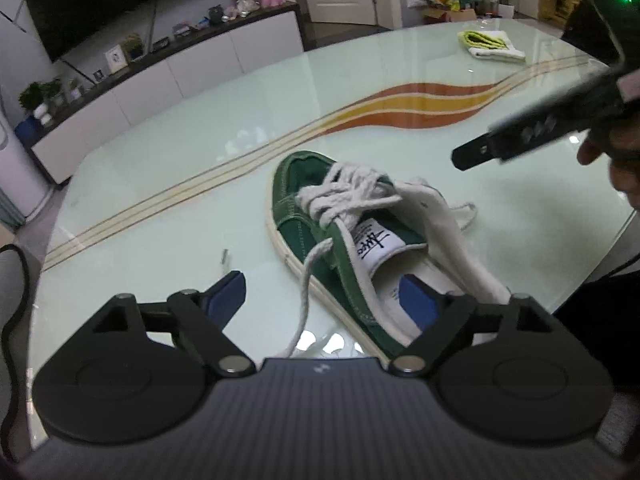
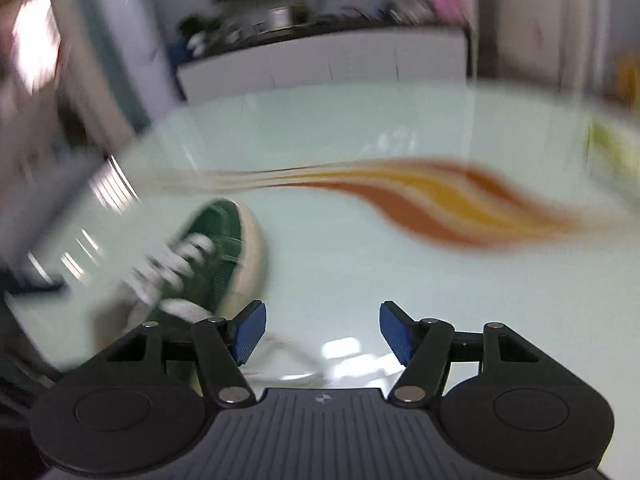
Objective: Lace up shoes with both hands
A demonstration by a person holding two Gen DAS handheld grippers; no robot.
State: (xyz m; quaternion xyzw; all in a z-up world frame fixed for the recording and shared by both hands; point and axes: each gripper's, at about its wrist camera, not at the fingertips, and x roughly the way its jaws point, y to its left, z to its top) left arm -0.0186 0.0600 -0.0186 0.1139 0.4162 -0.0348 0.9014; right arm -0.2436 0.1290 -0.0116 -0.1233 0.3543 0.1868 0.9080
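Observation:
A green canvas shoe [image 1: 320, 236] with thick white laces [image 1: 344, 192] lies on the glass table [image 1: 160, 208], toe pointing away. My left gripper [image 1: 324, 300] is open near the heel; its right finger [image 1: 420, 304] is over the shoe's opening and its left finger [image 1: 226, 296] is off to the side. One loose lace end [image 1: 306, 284] trails down between the fingers, untouched. My right gripper [image 1: 476, 154] hovers above and right of the shoe, held by a hand. In the blurred right wrist view, the right gripper [image 2: 322, 332] is open and holds nothing, with the shoe [image 2: 212, 240] at lower left and a lace [image 2: 296, 360] lying below the fingers.
A folded yellow and white cloth [image 1: 492, 44] lies at the table's far right. A small metal piece [image 1: 225, 258] rests left of the shoe. An orange and yellow wave pattern [image 1: 400, 108] crosses the glass. A white TV cabinet [image 1: 160, 72] stands beyond the far edge.

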